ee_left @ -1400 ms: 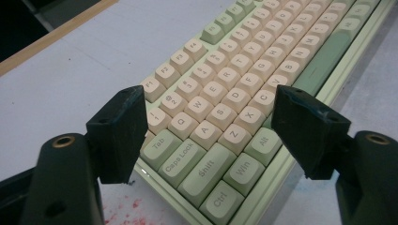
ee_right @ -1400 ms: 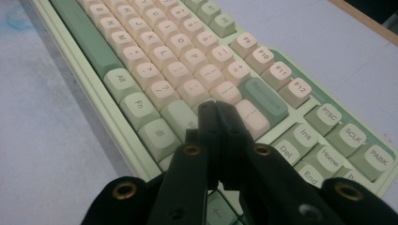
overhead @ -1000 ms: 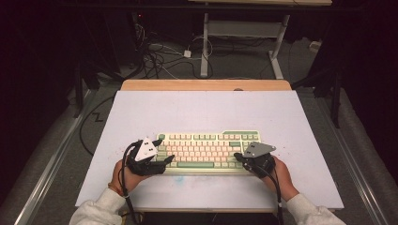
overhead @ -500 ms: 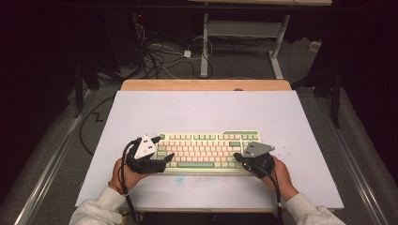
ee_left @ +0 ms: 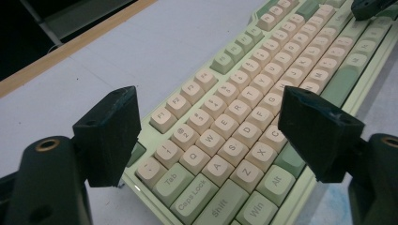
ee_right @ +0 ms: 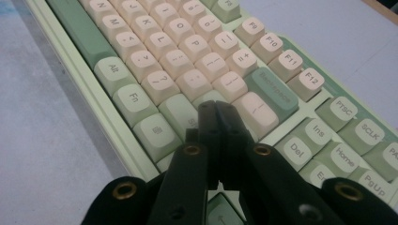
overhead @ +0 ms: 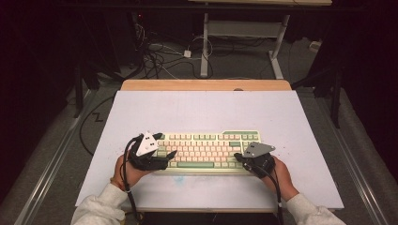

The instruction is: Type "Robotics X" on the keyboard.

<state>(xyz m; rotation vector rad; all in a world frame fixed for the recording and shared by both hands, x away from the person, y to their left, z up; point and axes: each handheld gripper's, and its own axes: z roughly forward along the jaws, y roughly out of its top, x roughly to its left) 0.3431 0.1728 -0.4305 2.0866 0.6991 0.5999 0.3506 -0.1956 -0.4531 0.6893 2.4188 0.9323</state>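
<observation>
Dark room, cables on the floor (overhead: pixel 159 51) at upper centre, pale metal frame (overhead: pixel 244 33) behind; white table (overhead: pixel 202 108) with a wooden far edge across the middle.

High view:
- Keyboard (overhead: pixel 209 150), cream and green keys, lying flat at lower centre; long axis running left to right across the frame.
- Left gripper (overhead: pixel 162 149) at the keyboard's left end, lower left of centre, held in the left hand (overhead: pixel 126 171); jaws spread, one by the far corner, the other reaching over the near key rows.
- Right gripper (overhead: pixel 240 158) at the lower right of the keyboard, held in the right hand (overhead: pixel 280 176); tips over the near right keys.
- Each gripper nearest its own end of the keyboard.

Left gripper view:
- Jaws wide apart, nothing between them but air; one block at left of frame beside the keyboard's left edge, the other at right over the near edge.
- Keys Tab, Caps Lock, Shift, Win at bottom centre, between and beyond the jaws; rows running away toward upper right.
- Dark tip of the other gripper at upper right corner.

Right gripper view:
- Jaws closed together, pads meeting, nothing gripped.
- Joined tip pointing down at the keys at centre frame, near the right Shift and the key below Backspace; contact with a key not certain.
- Likely a key press with the closed tip; target directly under and just ahead of it.
</observation>
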